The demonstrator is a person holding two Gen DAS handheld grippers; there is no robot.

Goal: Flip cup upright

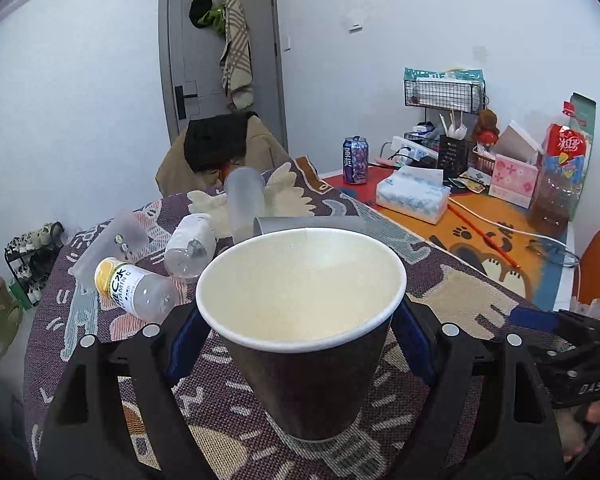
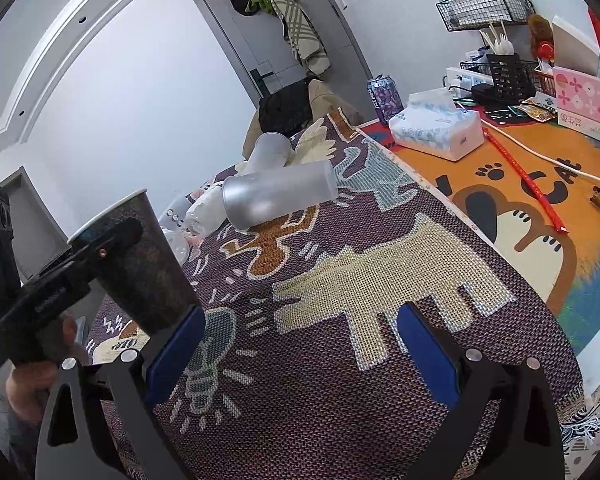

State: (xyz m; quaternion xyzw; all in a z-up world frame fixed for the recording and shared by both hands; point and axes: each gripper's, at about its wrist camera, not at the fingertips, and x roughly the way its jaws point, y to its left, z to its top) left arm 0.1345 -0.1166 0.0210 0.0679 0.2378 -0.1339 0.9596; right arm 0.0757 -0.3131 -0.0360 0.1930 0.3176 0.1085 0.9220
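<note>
shoe rack (image 1: 32, 256) cut off, cup (image 1: 304, 320) hiding tumbler (image 1: 308, 224)

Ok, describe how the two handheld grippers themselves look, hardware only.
Both are matte black, angular frames with triangular cut-outs and round silver bolt heads. The left gripper and the right gripper carry flat blue pads on the inner faces of their fingers. The right gripper's body shows white "DAS" lettering in the left wrist view. A bare hand grips the left handle; no cables show.

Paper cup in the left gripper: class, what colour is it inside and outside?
The paper cup is cream inside with a white rim, dark brown outside; the left wrist view shows it best.
</note>
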